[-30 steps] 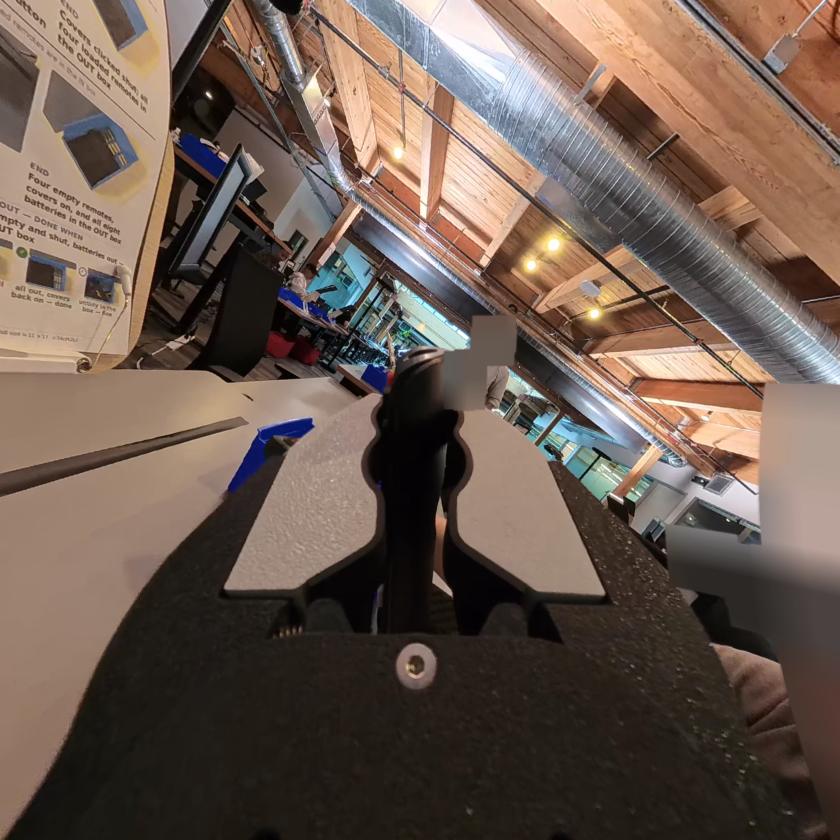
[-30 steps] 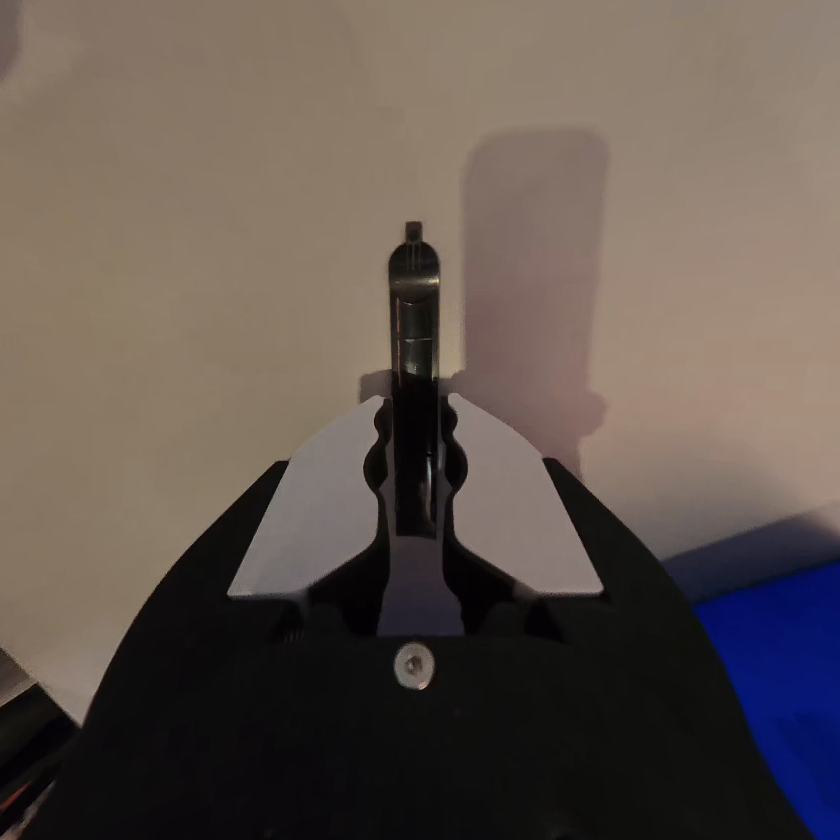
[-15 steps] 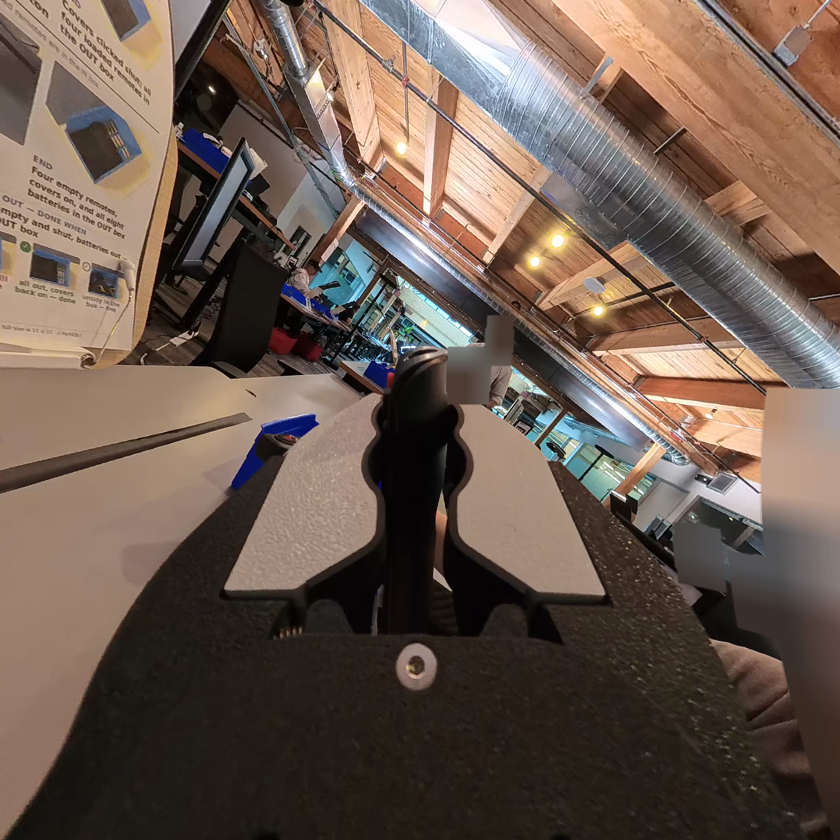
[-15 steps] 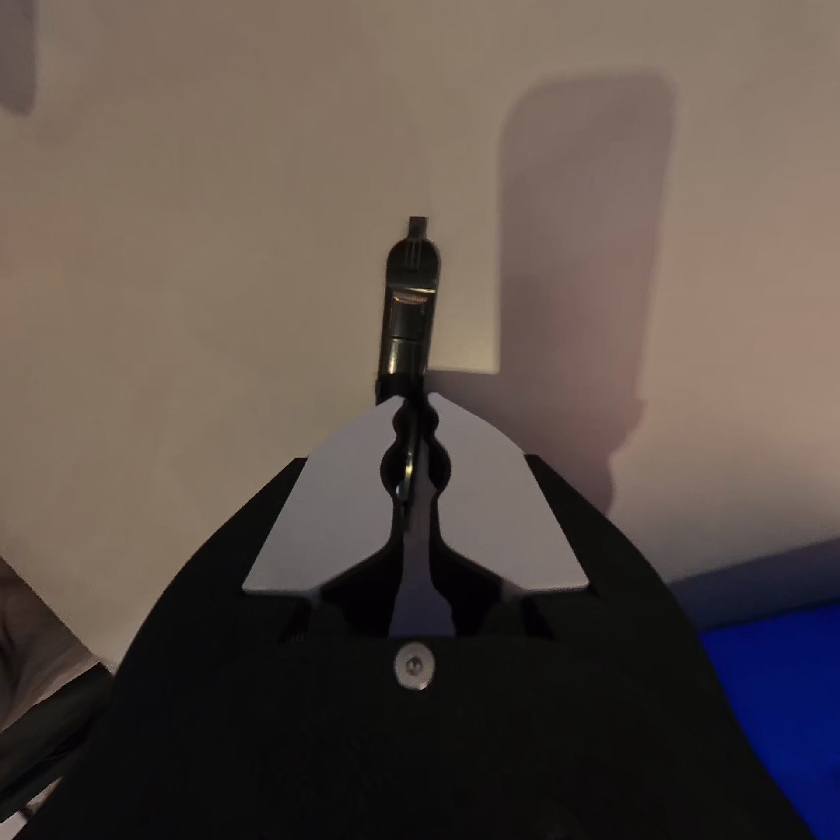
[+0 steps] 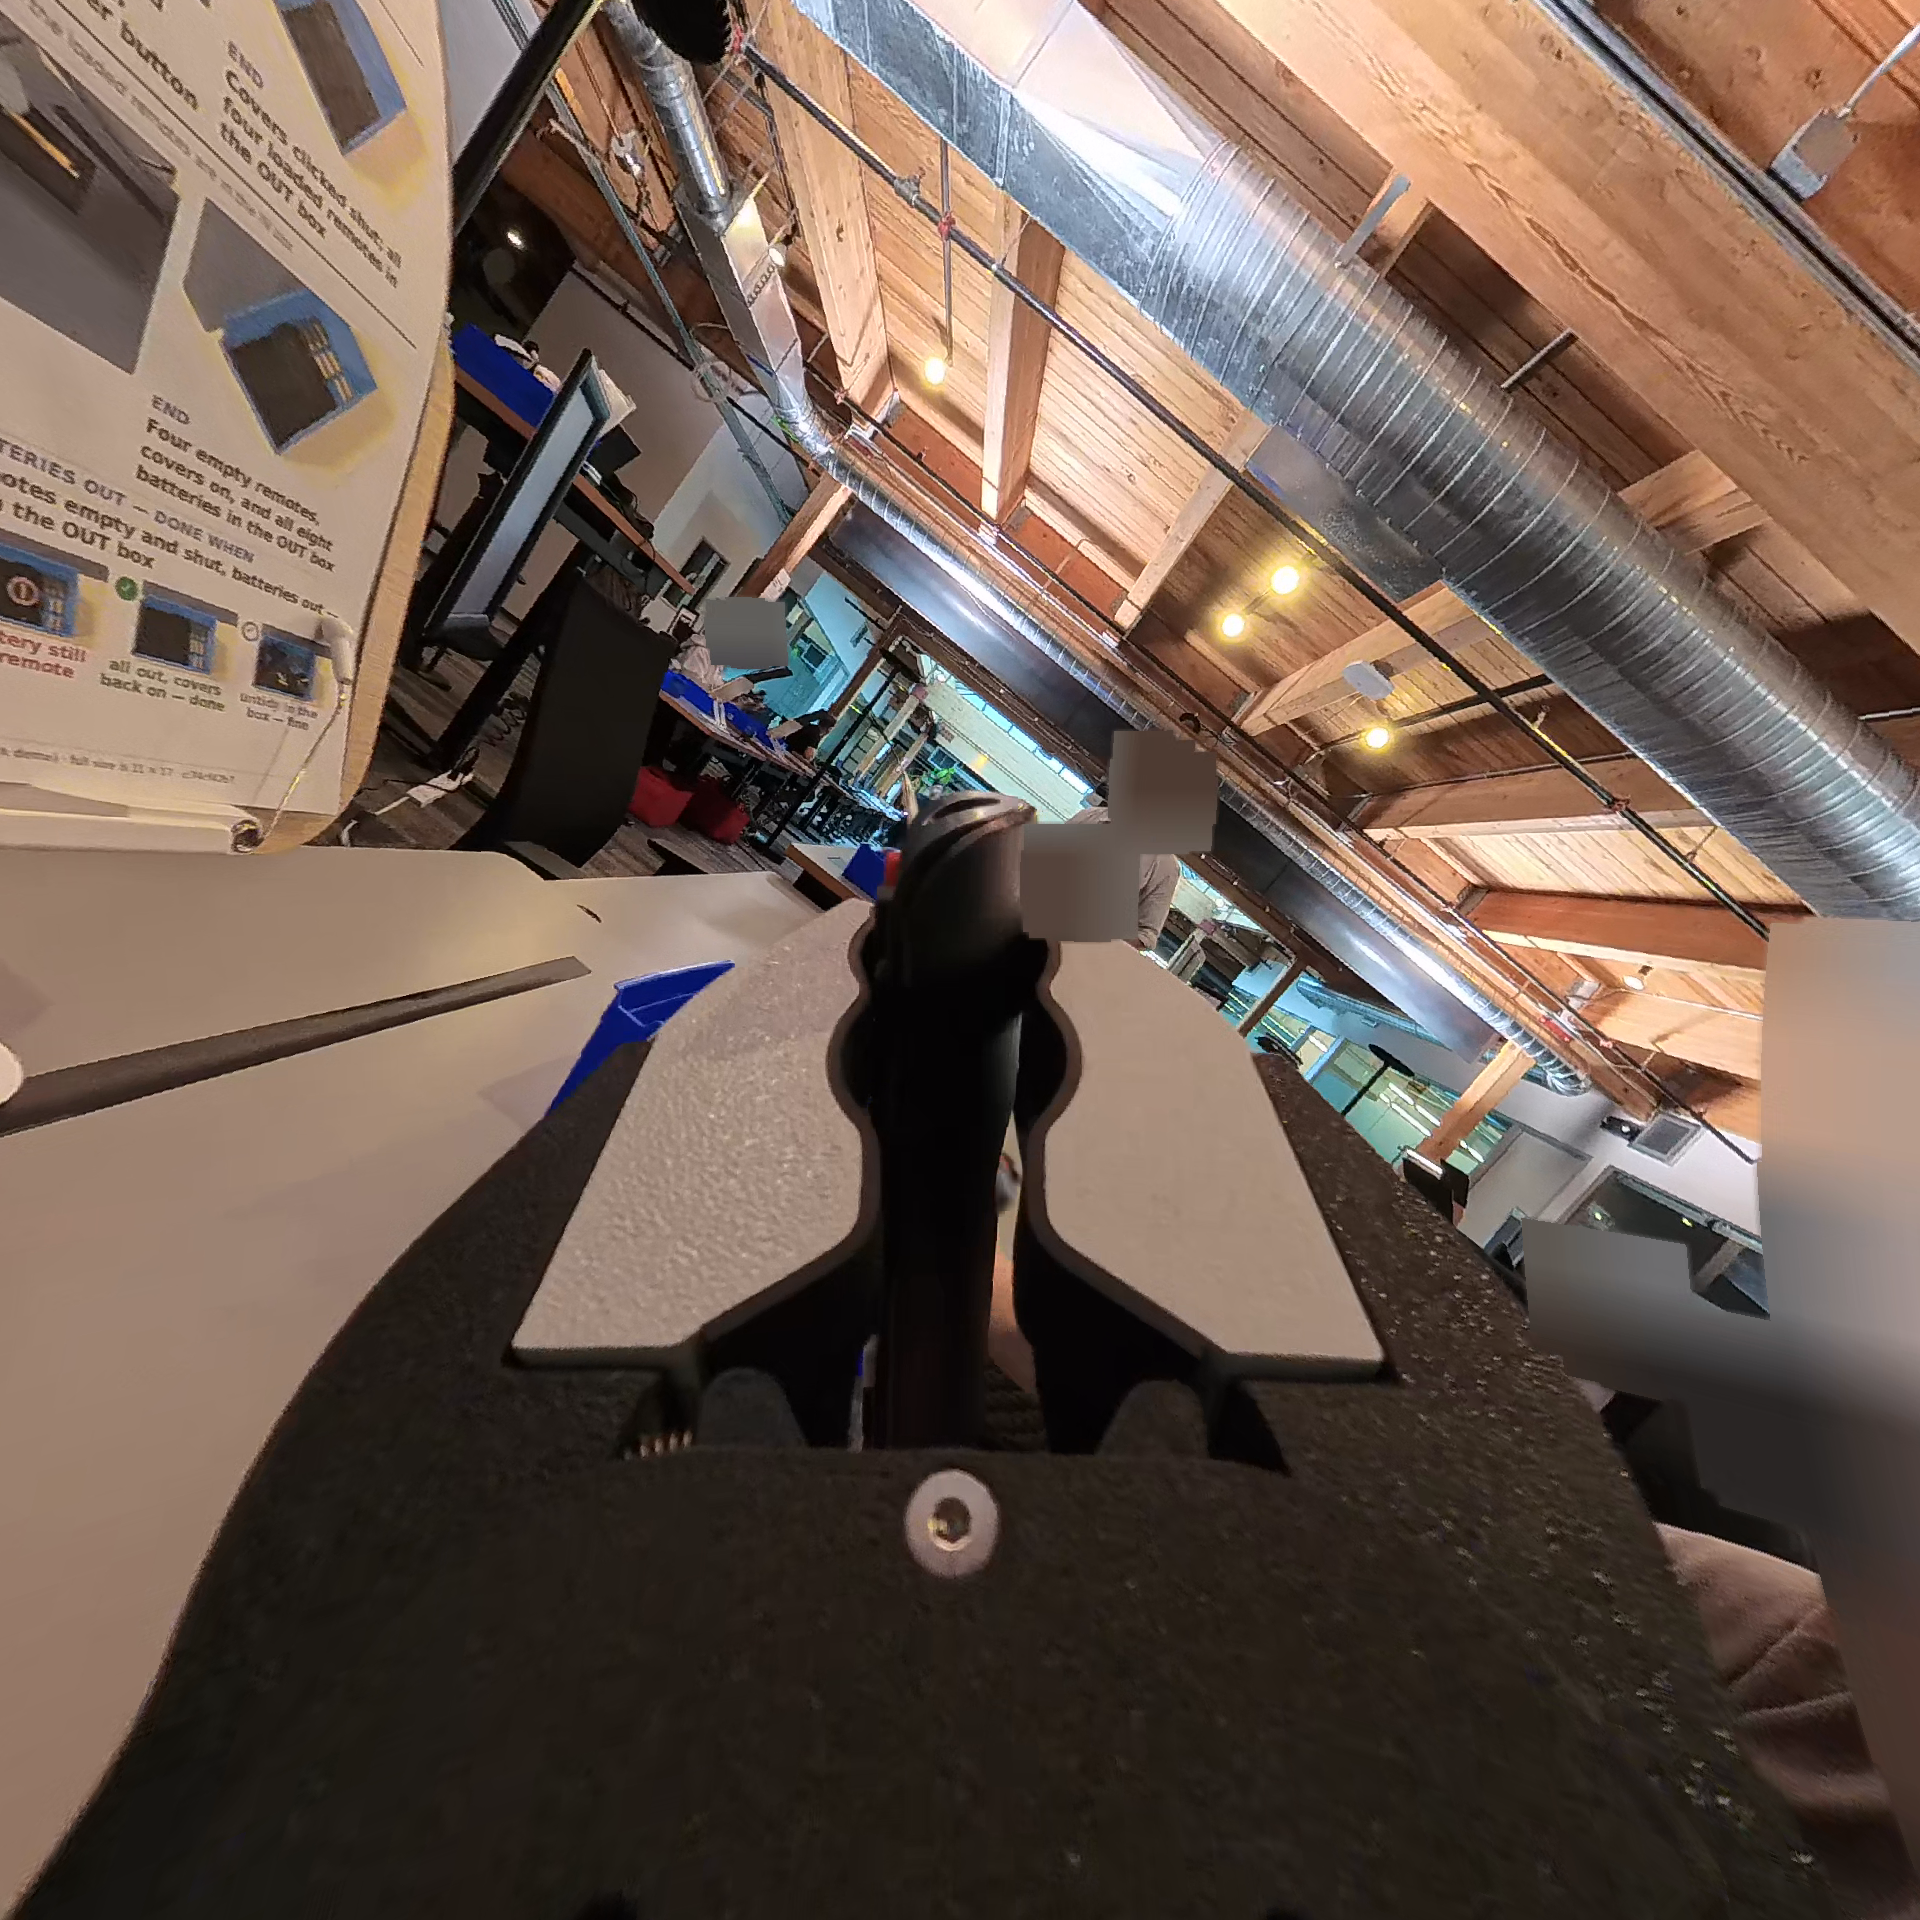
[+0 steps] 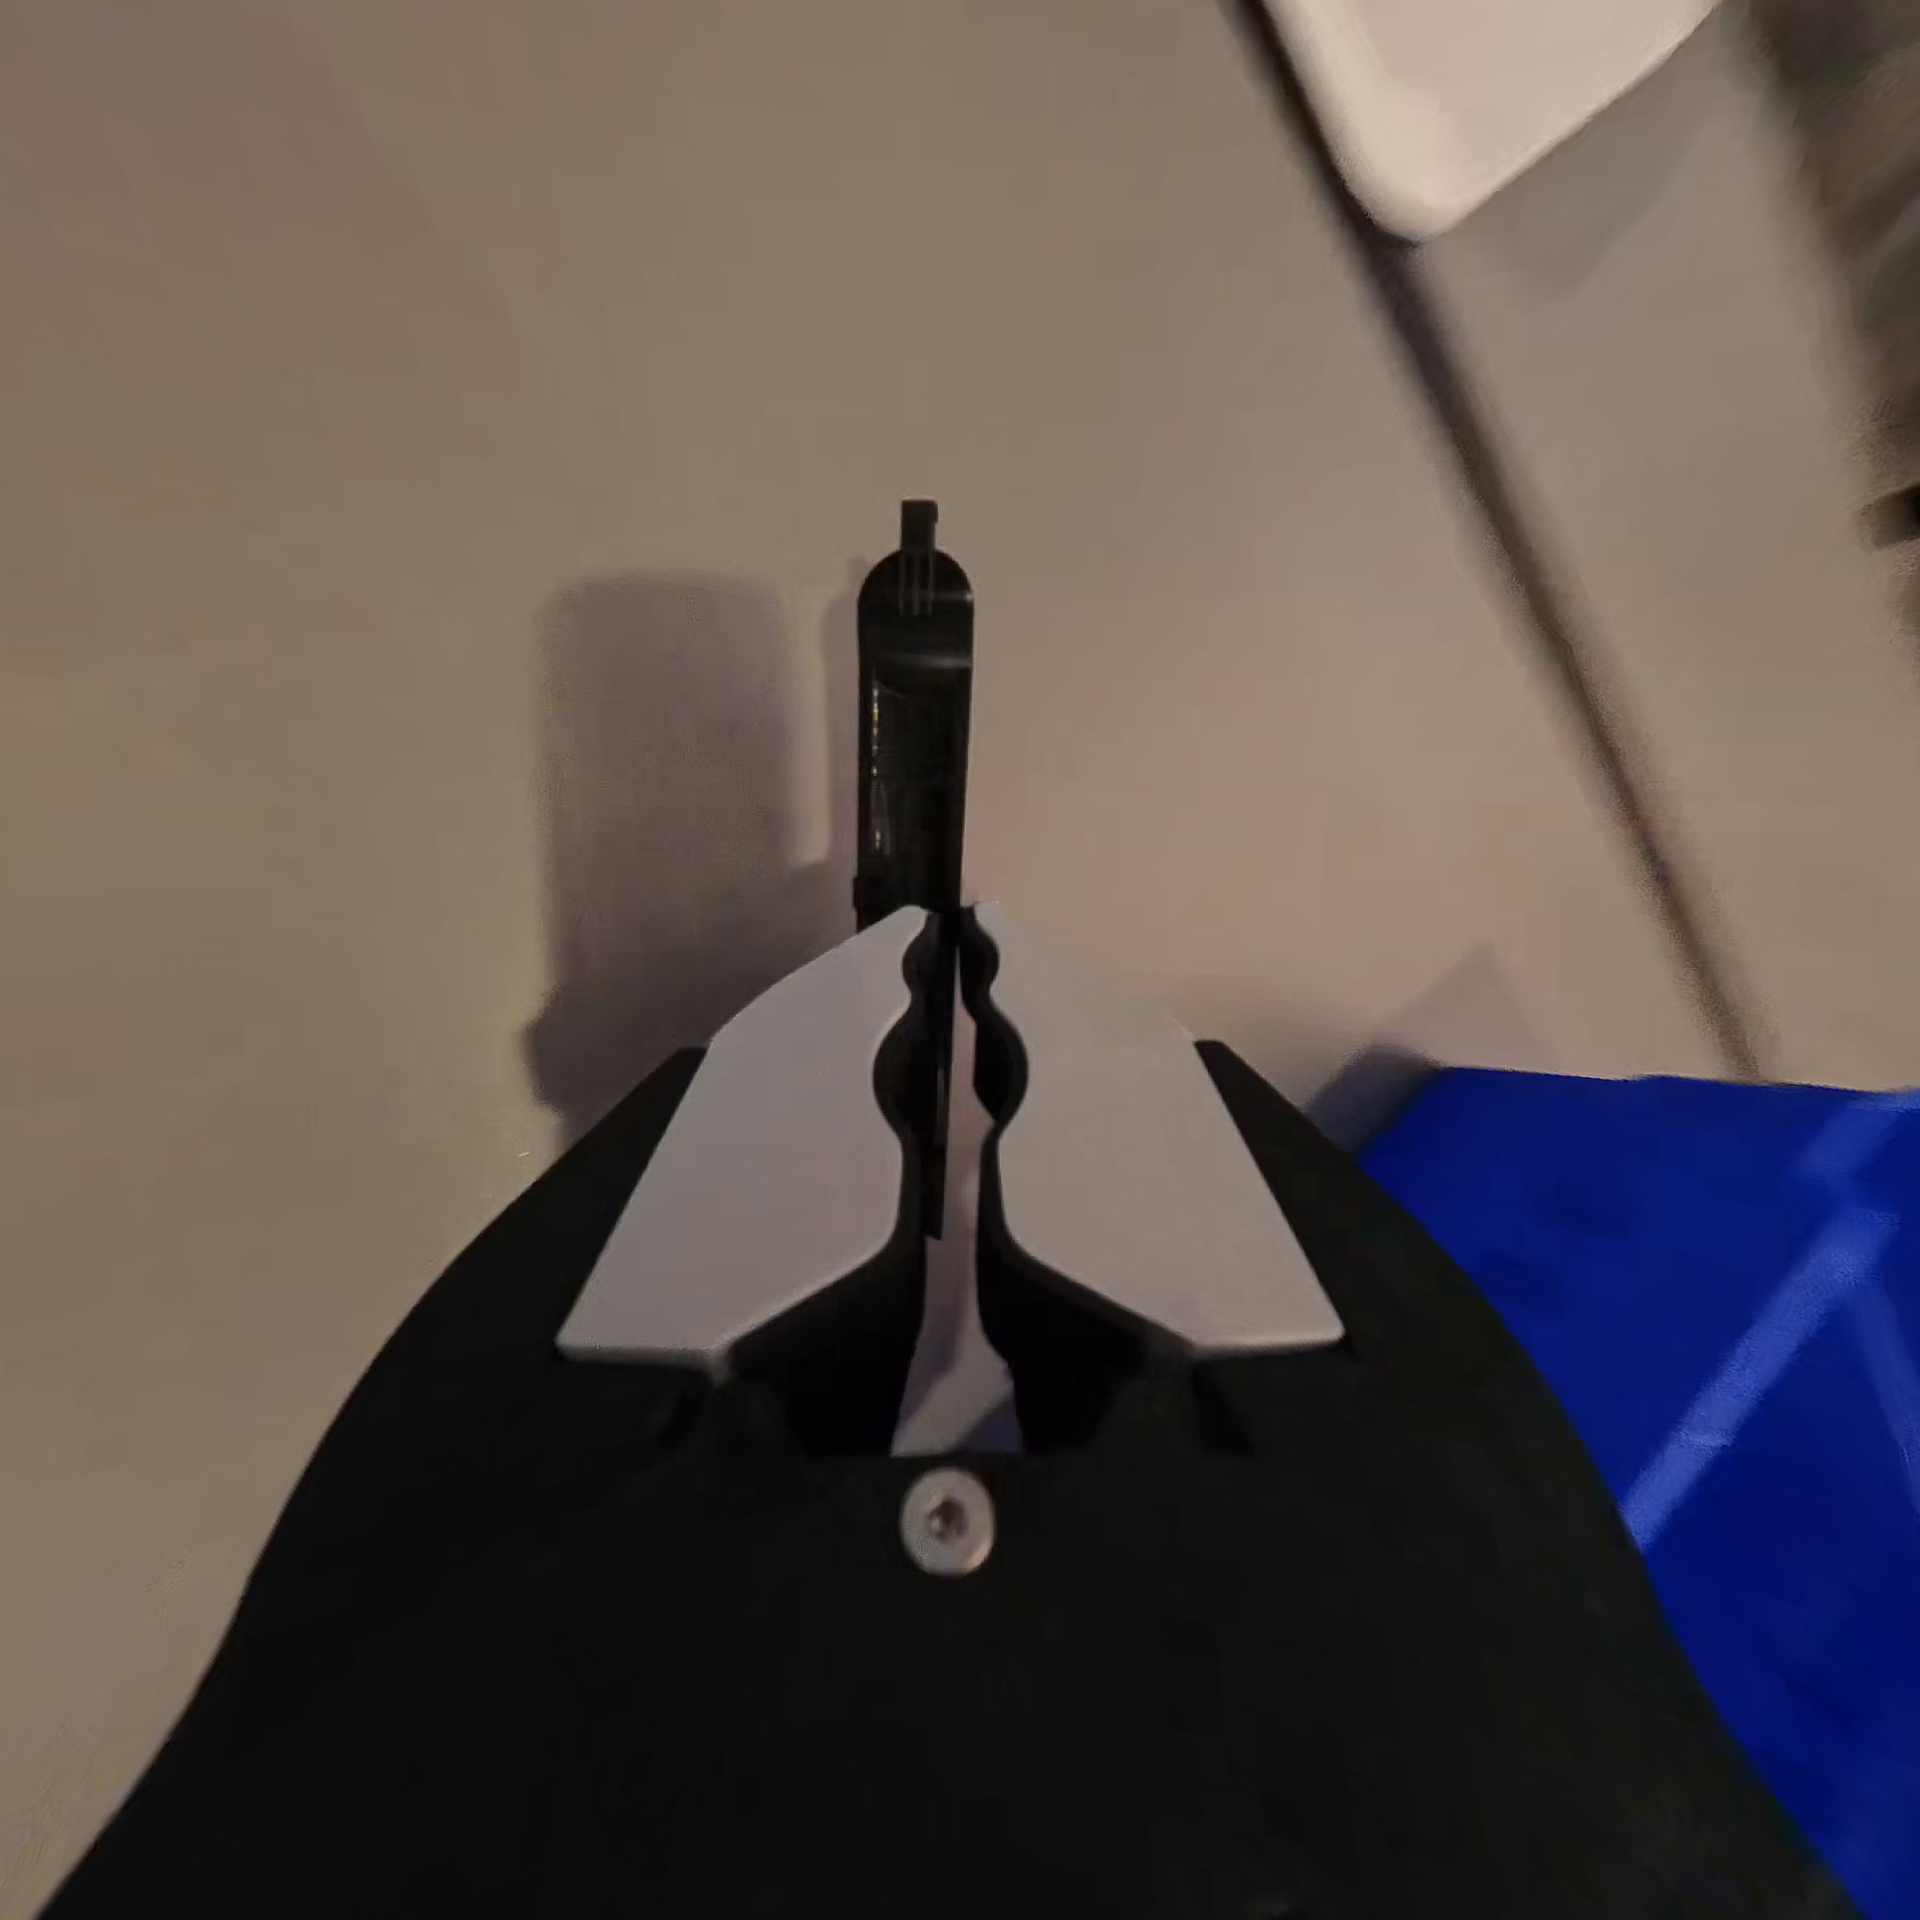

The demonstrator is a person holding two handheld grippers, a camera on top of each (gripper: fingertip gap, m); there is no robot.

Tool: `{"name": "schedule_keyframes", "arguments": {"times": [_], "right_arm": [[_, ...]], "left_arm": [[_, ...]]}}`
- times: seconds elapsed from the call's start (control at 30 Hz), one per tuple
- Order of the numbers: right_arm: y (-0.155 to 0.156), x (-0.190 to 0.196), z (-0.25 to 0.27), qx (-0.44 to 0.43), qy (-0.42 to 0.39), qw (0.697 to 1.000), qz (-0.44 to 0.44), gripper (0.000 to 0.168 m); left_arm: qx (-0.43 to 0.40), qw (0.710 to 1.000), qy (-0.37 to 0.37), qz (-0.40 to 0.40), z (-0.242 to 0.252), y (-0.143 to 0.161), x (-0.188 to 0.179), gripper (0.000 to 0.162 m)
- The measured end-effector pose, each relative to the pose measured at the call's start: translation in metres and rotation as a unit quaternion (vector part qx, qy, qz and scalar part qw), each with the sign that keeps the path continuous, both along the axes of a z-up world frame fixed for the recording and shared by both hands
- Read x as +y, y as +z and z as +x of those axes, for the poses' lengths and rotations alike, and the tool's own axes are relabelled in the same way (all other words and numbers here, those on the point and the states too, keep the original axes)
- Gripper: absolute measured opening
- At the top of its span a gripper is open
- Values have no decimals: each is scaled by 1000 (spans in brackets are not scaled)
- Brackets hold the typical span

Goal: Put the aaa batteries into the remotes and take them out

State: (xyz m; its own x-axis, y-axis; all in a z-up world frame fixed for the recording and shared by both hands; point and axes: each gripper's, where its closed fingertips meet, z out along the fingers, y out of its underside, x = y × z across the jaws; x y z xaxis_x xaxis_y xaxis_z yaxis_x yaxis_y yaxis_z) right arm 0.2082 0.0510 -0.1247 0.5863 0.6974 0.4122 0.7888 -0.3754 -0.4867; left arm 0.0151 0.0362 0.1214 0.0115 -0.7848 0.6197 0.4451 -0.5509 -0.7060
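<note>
Black remote point(image 5: 951, 1039) stood end-up, clamped between the left hand-held gripper's point(image 5: 948, 997) fingers. Thin black battery cover point(image 6: 914, 717), rounded end with a small tab outward, was pinched edge-on in the right hand-held gripper point(image 6: 948, 925).

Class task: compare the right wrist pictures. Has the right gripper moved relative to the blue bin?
Yes. The blue bin now fills more of the lower right, so the right gripper, shut on the battery cover, has moved toward it.

An open-plan workshop or lab in a converted industrial loft: bare timber ceiling beams point(image 5: 1018, 343) at 12 o'clock, a ribbed silver air duct point(image 5: 1538, 499) at 2 o'clock, rows of worktables with blue bins point(image 5: 727, 717) at 11 o'clock, and a printed instruction poster point(image 5: 197, 416) at 10 o'clock.
</note>
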Motion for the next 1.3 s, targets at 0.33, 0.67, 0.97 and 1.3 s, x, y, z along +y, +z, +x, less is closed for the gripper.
{"name": "schedule_keyframes", "arguments": {"times": [0.33, 0.67, 0.97, 1.3], "right_arm": [[0, -25, 0, -259, 66, 931, 250, 5], [-18, -38, 4, -325, 99, 910, 237, 5], [-25, -59, 0, -322, 113, 911, 230, 5], [-34, -88, -3, -181, 92, 971, 123, 10]], "left_arm": [[29, 999, 34, -5, 4, -11, 7, 24], [23, 999, 35, -5, 2, -8, 6, 24], [20, 999, 33, -6, 1, -6, 4, 24], [19, 999, 26, -5, 3, -4, 1, 24]]}}
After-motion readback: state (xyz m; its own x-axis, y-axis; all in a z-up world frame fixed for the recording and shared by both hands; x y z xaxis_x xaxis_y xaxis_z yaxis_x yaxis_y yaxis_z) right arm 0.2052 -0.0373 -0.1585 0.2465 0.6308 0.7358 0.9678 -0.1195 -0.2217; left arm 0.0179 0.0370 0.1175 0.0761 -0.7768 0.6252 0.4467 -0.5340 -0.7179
